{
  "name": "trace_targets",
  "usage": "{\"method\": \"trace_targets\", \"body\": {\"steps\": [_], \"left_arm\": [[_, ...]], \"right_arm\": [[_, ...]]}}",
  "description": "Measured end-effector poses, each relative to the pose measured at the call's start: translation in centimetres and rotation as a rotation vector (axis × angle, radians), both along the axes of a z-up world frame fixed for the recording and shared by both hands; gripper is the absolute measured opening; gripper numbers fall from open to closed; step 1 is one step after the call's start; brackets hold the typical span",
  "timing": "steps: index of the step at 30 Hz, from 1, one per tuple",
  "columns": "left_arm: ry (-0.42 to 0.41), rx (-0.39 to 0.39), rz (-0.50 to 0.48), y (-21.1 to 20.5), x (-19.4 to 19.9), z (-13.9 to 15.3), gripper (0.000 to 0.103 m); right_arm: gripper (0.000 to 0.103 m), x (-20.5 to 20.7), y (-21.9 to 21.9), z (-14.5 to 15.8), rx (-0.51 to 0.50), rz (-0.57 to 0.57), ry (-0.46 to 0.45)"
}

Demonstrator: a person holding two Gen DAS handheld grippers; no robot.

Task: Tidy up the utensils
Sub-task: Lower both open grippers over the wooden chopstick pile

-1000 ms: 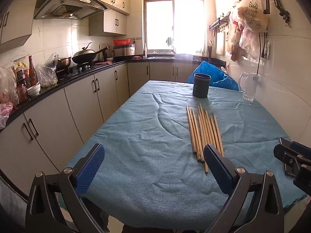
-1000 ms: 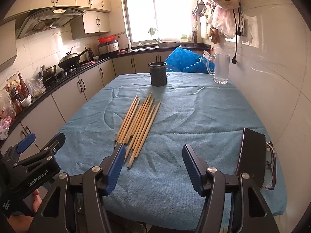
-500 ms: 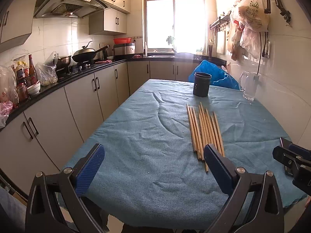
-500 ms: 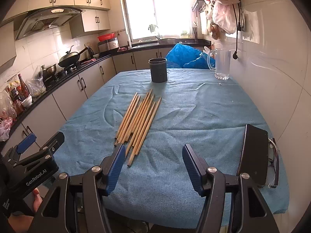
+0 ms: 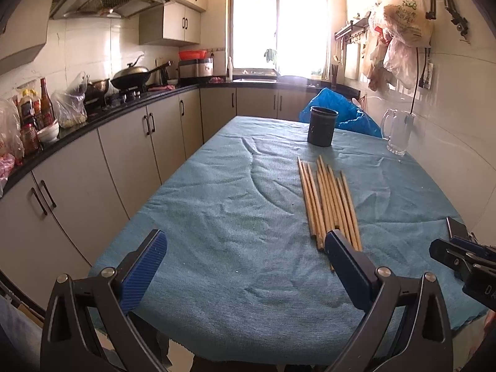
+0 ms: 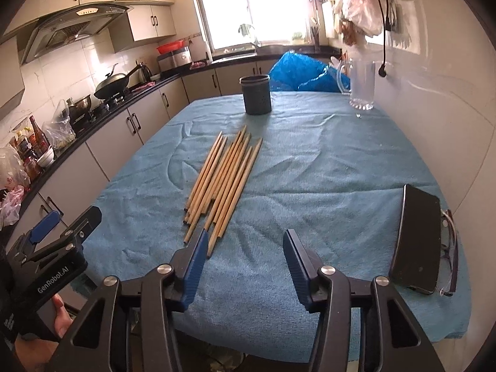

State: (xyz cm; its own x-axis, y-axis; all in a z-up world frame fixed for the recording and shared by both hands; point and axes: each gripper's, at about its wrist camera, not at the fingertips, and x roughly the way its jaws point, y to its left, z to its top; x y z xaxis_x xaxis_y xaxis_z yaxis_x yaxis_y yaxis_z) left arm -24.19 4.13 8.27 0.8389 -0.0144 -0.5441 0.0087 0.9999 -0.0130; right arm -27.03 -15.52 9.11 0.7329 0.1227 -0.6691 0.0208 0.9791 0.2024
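Several wooden chopsticks (image 5: 328,204) (image 6: 223,183) lie side by side on the blue tablecloth (image 5: 232,217), pointing toward a dark round utensil holder (image 5: 322,125) (image 6: 255,94) that stands upright farther back. My left gripper (image 5: 245,245) hovers over the table's near edge, open wide and empty, with its right finger (image 5: 344,254) covering the near ends of the sticks. My right gripper (image 6: 246,238) is just right of the sticks' near ends. Its jaws are closing, with only cloth between them. Each gripper shows at the edge of the other's view.
A clear glass mug (image 5: 398,131) (image 6: 361,85) and a blue plastic bag (image 6: 297,71) sit at the table's far right. A black case (image 6: 415,238) with eyeglasses (image 6: 449,248) lies near the right edge. Kitchen cabinets and a cluttered counter (image 5: 102,114) run along the left.
The right gripper's jaws have narrowed, and its view has tipped slightly down toward the chopsticks. The left gripper has hardly moved and stays open.
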Motion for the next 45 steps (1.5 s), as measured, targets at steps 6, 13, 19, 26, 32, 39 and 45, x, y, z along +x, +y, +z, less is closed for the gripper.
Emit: {"method": "trace_targets", "body": {"steps": [6, 13, 19, 26, 32, 39, 45], "left_arm": [[0.066, -0.04, -0.034, 0.9, 2.8, -0.5, 0.089], [0.154, -0.07, -0.069, 1.0, 7.1, -1.3, 0.045], [0.17, 0.012, -0.045, 0.2, 9.7, -2.0, 0.038], [0.233, 0.007, -0.112, -0.5, 14.1, -1.1, 0.038], [0.318, -0.027, -0.184, -2.2, 19.5, -0.5, 0.032], [0.425, -0.069, -0.223, -4.5, 24.3, -1.4, 0.028], [0.498, -0.084, -0.208, -5.8, 28.3, -3.1, 0.027]], "right_arm": [[0.046, 2.0, -0.2, -1.0, 0.025, 0.043, 0.054], [0.035, 6.5, -0.5, -1.2, 0.059, 0.107, 0.128], [0.033, 9.2, -0.1, -0.8, 0.128, 0.154, 0.165], [0.027, 13.1, -0.6, -0.3, 0.233, 0.197, 0.234], [0.016, 18.8, -3.4, -2.2, 0.272, 0.115, 0.341], [0.015, 23.9, -4.1, -3.4, 0.246, 0.064, 0.402], [0.016, 27.0, -4.4, -4.7, 0.208, 0.04, 0.45]]}}
